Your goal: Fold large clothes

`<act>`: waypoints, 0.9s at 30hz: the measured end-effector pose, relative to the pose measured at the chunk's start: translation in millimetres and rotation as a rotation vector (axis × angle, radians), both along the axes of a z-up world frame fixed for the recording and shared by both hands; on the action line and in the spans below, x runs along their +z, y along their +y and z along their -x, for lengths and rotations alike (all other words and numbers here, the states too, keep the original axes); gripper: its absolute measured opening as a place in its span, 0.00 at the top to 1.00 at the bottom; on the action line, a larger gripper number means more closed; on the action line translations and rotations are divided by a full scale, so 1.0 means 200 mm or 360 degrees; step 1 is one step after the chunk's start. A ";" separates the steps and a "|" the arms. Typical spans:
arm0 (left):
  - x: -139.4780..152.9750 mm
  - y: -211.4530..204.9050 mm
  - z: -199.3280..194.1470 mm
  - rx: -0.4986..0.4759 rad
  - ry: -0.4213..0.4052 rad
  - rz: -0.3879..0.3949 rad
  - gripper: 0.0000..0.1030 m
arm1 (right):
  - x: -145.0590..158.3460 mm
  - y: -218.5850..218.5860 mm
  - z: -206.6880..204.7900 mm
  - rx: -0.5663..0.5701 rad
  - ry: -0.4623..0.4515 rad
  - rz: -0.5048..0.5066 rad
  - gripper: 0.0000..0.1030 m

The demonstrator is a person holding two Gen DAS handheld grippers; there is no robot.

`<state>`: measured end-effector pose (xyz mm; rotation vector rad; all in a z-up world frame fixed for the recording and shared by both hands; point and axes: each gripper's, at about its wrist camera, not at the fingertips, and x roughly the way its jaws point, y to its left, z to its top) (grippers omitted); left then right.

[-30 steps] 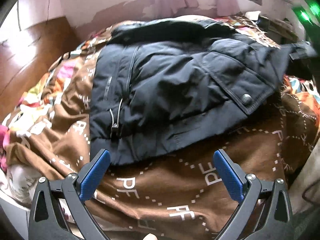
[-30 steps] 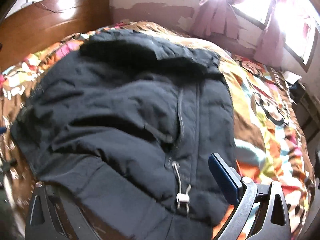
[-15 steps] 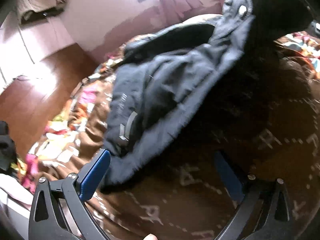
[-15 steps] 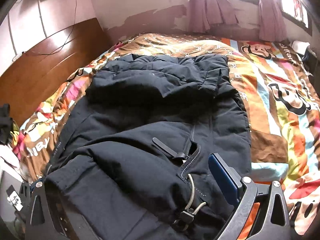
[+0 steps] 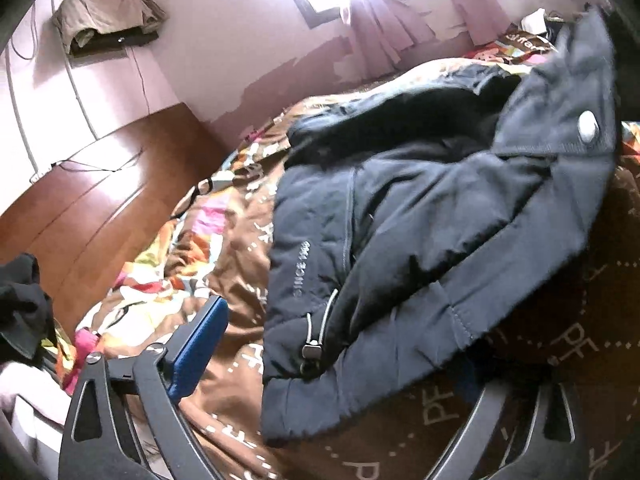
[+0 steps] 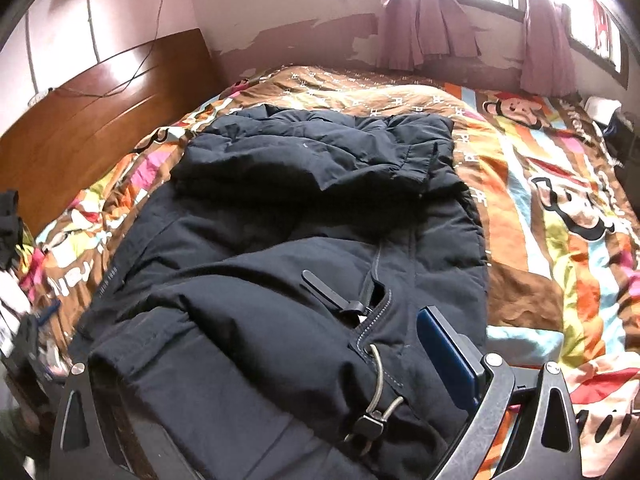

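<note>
A large dark navy padded jacket (image 5: 420,240) lies on the bed; it also fills the right wrist view (image 6: 280,280). Its lower right part is lifted off the quilt, with a snap button (image 5: 588,128) showing high at the right. My left gripper (image 5: 332,368) is open and empty, near the jacket's hem and its drawcord toggle (image 5: 312,350). My right gripper (image 6: 256,364) has the jacket's hem bunched between its jaws; the blue right pad (image 6: 448,352) shows, the left pad is hidden under cloth. A drawcord toggle (image 6: 374,420) hangs there.
The bed carries a brown and colourful cartoon quilt (image 6: 560,200). A wooden headboard (image 6: 100,108) stands at the left. Pink curtains (image 6: 428,24) hang by the window at the far wall. Dark clothing (image 5: 20,300) lies at the bed's left edge.
The right gripper has lifted the jacket's hem up and toward the collar. The left gripper has swung left and stays open. The jacket's lower right part has risen off the quilt.
</note>
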<state>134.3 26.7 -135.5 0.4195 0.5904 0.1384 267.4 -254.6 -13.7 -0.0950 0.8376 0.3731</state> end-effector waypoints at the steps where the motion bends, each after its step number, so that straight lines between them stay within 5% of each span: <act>1: 0.02 0.01 0.00 -0.0001 -0.0011 0.0000 0.11 | -0.02 -0.01 0.03 0.0002 -0.0015 0.0019 0.01; 14: 0.09 -0.03 0.00 -0.0083 -0.0067 -0.0100 0.22 | -0.44 0.05 0.45 0.0168 -0.0196 0.0490 0.00; 19: 0.04 0.00 0.00 -0.0067 -0.0017 -0.0054 0.29 | -0.55 0.08 0.44 0.0092 -0.0131 0.0574 0.02; 21: 0.01 0.01 0.00 -0.0058 0.0000 -0.0067 0.31 | -0.57 0.08 0.46 0.0058 -0.0155 0.0588 0.07; 25: -0.05 -0.01 0.01 -0.0073 0.0027 -0.0095 0.41 | -0.54 0.05 0.46 -0.0068 -0.0238 0.0633 0.45; 27: -0.06 -0.04 0.02 -0.0112 0.0010 -0.0108 0.53 | -0.51 0.02 0.43 -0.0105 -0.0232 0.0537 0.45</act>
